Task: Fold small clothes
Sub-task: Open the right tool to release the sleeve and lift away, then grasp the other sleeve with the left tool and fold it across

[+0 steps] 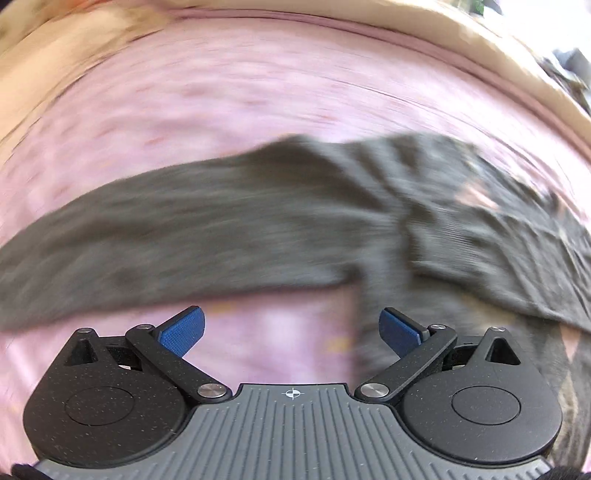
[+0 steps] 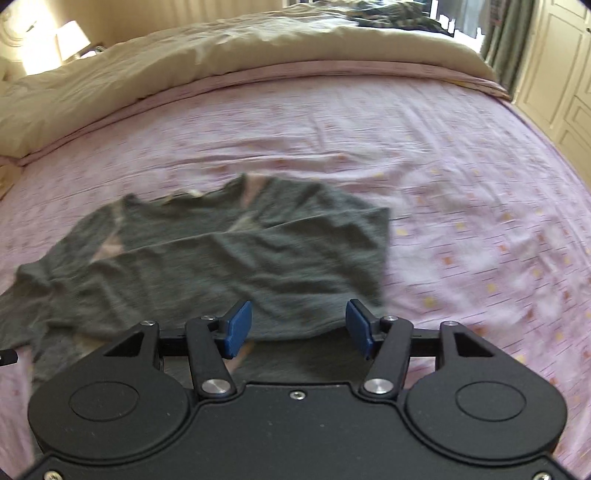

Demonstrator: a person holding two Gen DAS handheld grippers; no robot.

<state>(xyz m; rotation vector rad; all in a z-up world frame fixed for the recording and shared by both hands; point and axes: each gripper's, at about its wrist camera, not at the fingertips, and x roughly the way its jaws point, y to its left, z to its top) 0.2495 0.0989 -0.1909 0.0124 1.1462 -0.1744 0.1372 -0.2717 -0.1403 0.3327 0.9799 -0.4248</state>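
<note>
A dark grey long-sleeved top (image 2: 221, 258) lies rumpled on the pink bed sheet (image 2: 443, 184). In the left wrist view, blurred by motion, one sleeve of the grey top (image 1: 184, 236) stretches to the left. My left gripper (image 1: 291, 328) hovers just short of the sleeve's near edge, open wide, nothing between its blue pads (image 1: 183, 328). My right gripper (image 2: 298, 326) is open over the garment's near hem, with cloth showing below and between its blue pads (image 2: 238, 326) but not pinched.
A beige duvet (image 2: 184, 66) is bunched along the far side of the bed. Dark clothes (image 2: 399, 14) lie beyond it. A lit lamp (image 2: 70, 37) stands at the far left, cream cupboard doors (image 2: 561, 74) at the right.
</note>
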